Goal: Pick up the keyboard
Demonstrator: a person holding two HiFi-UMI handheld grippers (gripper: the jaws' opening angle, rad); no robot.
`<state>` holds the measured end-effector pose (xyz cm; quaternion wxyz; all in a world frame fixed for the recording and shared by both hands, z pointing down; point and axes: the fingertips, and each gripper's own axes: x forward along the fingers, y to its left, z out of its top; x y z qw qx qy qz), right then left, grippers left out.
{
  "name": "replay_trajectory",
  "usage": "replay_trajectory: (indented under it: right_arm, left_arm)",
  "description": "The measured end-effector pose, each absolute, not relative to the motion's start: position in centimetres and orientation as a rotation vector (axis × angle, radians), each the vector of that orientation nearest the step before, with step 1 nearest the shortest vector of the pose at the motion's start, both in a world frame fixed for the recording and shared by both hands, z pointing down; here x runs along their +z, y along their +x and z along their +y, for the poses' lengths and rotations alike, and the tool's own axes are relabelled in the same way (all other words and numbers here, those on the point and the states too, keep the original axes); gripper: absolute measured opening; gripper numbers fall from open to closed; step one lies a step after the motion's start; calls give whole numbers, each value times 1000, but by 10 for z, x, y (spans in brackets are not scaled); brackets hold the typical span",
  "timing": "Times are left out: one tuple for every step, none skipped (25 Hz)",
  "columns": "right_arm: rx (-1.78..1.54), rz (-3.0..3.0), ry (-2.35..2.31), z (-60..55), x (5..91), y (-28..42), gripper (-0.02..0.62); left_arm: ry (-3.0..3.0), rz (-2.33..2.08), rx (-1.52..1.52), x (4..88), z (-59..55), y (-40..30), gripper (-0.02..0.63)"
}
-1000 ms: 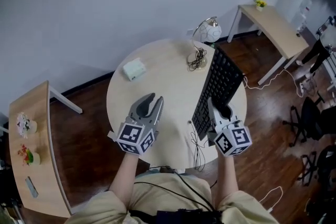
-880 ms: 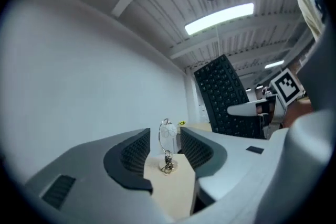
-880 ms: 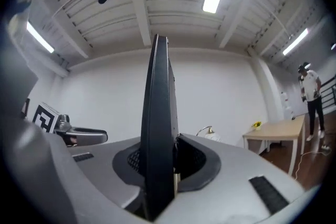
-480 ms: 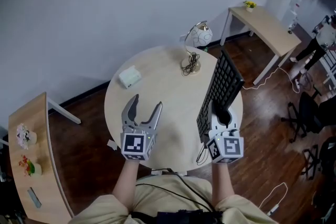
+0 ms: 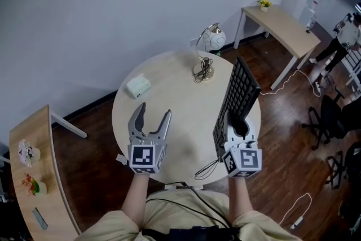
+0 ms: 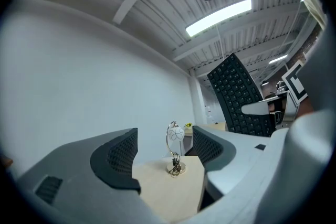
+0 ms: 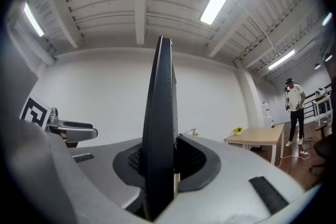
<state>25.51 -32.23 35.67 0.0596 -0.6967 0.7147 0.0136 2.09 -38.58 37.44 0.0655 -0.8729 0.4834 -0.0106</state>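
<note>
The black keyboard (image 5: 238, 97) stands on its long edge, tilted up over the right side of the round table (image 5: 175, 104). My right gripper (image 5: 238, 124) is shut on its near end. In the right gripper view the keyboard (image 7: 160, 128) rises edge-on between the two pads. Its cable (image 5: 206, 166) hangs over the table's near edge. My left gripper (image 5: 150, 118) is open over the table's near left part, with nothing between its fingers. The left gripper view shows the keyboard (image 6: 239, 94) raised at the right.
A small desk lamp (image 5: 210, 42) with a coiled cord stands at the table's far side, and a pale green box (image 5: 139, 86) lies at its far left. A wooden desk (image 5: 285, 25) stands at the back right, a side table (image 5: 34, 178) at the left, office chairs (image 5: 333, 121) at the right.
The left gripper's jaws have opened wide. The right gripper has lifted the keyboard's near end, so the keyboard now stands steeper over the table.
</note>
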Motion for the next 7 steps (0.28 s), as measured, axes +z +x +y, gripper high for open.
replay_trajectory:
  right_arm:
    - [35, 2166, -2119, -322, 357, 255, 101]
    - [29, 2166, -2127, -322, 357, 255, 101]
    - [27, 2166, -2132, -322, 358, 256, 101]
    - [25, 2165, -2132, -322, 358, 256, 101]
    - [25, 2163, -2129, -323, 358, 256, 101]
    - [25, 2161, -2124, -324, 359, 256, 101]
    - [26, 2159, -2119, -324, 359, 256, 101]
  left_arm:
    - [-2641, 1459, -42, 375, -386, 21, 312]
    - [-2646, 1458, -45, 377, -387, 21, 311]
    - [-2647, 1455, -41, 379, -389, 21, 313]
    - [-2647, 1451, -37, 380, -390, 21, 311]
    - [-2652, 1448, -36, 381, -391, 21, 311]
    - [-2660, 1447, -38, 381, -391, 22, 311]
    - [-2668, 1448, -40, 382, -392, 22, 311]
